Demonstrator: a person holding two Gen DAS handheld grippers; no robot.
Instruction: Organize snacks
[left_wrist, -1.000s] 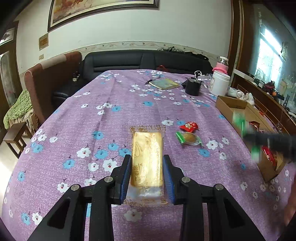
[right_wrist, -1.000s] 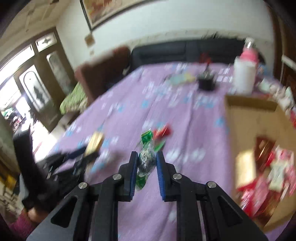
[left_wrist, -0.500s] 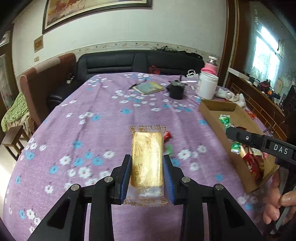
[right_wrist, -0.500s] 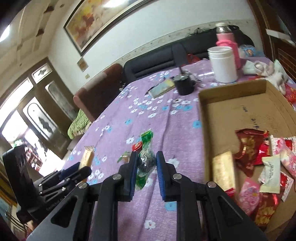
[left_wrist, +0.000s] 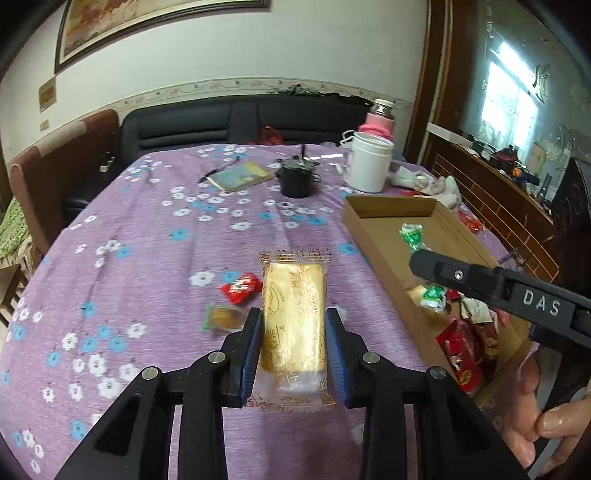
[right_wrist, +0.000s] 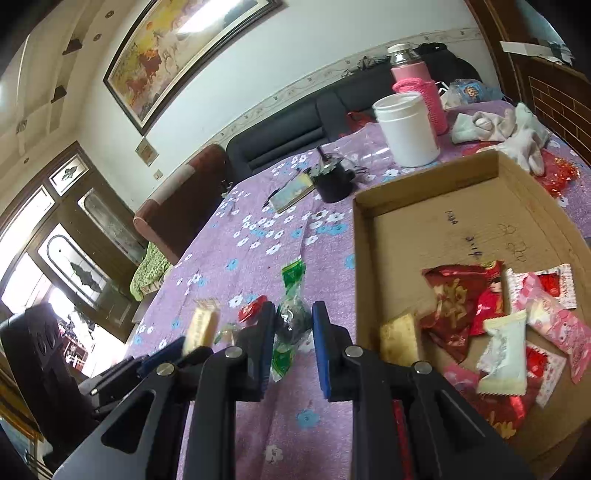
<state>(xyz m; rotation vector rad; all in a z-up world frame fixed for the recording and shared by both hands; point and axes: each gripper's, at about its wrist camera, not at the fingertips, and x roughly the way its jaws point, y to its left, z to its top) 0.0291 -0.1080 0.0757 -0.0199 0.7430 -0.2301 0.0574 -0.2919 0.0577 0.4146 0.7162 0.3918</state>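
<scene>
My left gripper (left_wrist: 293, 317) is shut on a yellow cake bar (left_wrist: 293, 295) in a clear wrapper, held above the purple flowered tablecloth (left_wrist: 147, 258). A red candy (left_wrist: 240, 288) and a brown candy with green ends (left_wrist: 223, 317) lie just left of it. My right gripper (right_wrist: 293, 310) is shut on a green-wrapped candy (right_wrist: 291, 321), up in the air by the left wall of the open cardboard box (right_wrist: 424, 177). Several wrapped snacks (right_wrist: 498, 343) lie in the box's near end. The right gripper (left_wrist: 419, 258) also shows from the side in the left wrist view.
Behind the box stand a white jar (left_wrist: 370, 162), a pink-sleeved flask (left_wrist: 378, 122) and white cloths (left_wrist: 424, 182). A black pot (left_wrist: 297, 179) and a book (left_wrist: 240, 176) sit mid-table. A person's hand (left_wrist: 546, 417) is at the lower right. A dark sofa (left_wrist: 221, 122) lines the far side.
Both grippers have swung toward the box, each keeping its snack. The right one rolled and now looks into the box; the loose candies have slid left of the cake bar.
</scene>
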